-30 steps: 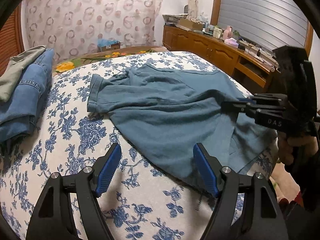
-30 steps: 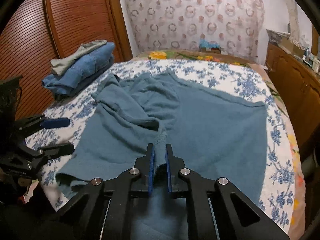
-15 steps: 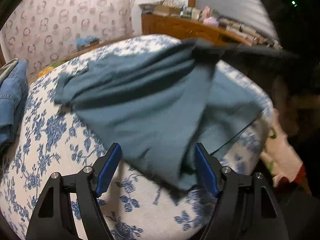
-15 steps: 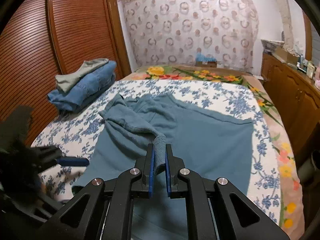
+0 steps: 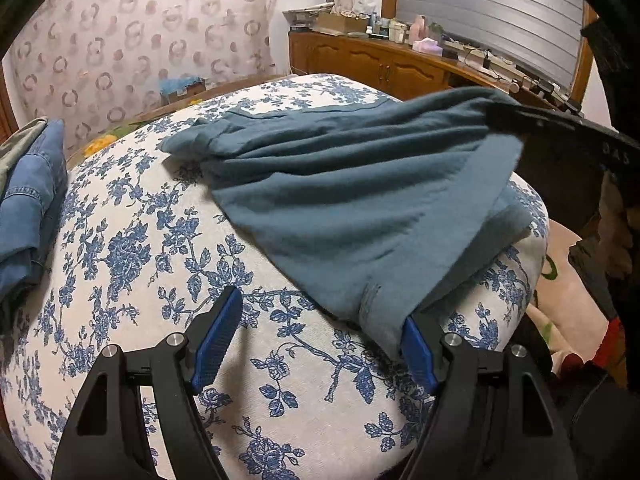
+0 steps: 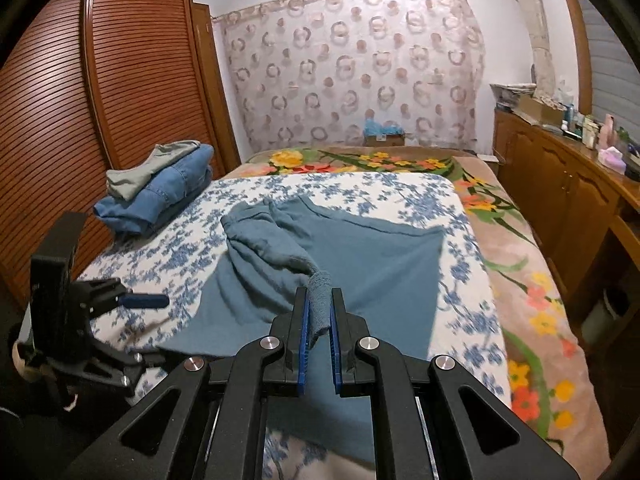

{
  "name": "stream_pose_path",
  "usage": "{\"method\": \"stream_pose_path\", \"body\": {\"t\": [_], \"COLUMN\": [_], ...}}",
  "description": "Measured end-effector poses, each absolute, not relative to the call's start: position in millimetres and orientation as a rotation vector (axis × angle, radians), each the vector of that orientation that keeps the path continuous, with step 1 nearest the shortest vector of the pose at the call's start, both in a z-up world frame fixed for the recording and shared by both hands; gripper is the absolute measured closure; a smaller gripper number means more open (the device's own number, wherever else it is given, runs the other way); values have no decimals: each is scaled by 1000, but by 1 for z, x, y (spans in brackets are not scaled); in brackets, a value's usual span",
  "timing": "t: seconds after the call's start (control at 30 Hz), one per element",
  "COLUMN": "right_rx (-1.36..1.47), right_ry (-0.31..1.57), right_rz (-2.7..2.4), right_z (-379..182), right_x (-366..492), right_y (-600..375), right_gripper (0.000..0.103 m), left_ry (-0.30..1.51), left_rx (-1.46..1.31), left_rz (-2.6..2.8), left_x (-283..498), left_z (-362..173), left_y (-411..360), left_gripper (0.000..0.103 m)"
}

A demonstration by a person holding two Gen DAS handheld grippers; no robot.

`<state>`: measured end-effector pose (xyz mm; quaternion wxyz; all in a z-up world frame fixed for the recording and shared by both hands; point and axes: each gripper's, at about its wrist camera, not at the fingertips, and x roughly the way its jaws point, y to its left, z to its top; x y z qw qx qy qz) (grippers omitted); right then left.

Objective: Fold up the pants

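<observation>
Teal pants lie across the blue-flowered bedspread. In the right wrist view my right gripper is shut on a bunched fold of the pants and holds it above the bed. From the left wrist view, that right gripper holds the cloth up at the upper right, so one layer drapes over the other. My left gripper is open low over the bed. The near hem of the pants lies against its right finger, unpinched. At the left of the right wrist view the left gripper is also open.
A stack of folded jeans with a grey garment on top sits at the bed's far left. A slatted wooden wardrobe stands behind the stack. A cluttered wooden sideboard runs along the right. A flowered blanket covers the bed's right side.
My right gripper has lifted its pinched fold and carried it across the pants, so a layer now drapes over. The left gripper has moved towards the near hem, still open.
</observation>
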<state>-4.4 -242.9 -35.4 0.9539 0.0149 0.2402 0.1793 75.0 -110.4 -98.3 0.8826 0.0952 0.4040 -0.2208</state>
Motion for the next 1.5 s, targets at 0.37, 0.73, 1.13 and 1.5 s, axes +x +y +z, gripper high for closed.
{"method": "stream_pose_path", "body": {"t": [0.37,0.73,1.13,1.5], "right_rx": [40,66,77,100], "right_ry": [523,568,620,608], "right_rz": [326,310,295,289], "right_z": [-41,-51,-67,-63], "right_x": [-17,-31,-29,-30], "right_y": [-259,-278,-284,-288], "right_gripper": [94,94,94,84], "left_ry": [744,751,750,752], "left_rx": [148,112,106,102], "left_rz": [-518,-460,-431,-411], "left_x": [57,75,89,110], "left_z": [-62,-64,-69,-74], "left_y": [-108,-98,-99,-95], "left_gripper": [28,28,28,28]}}
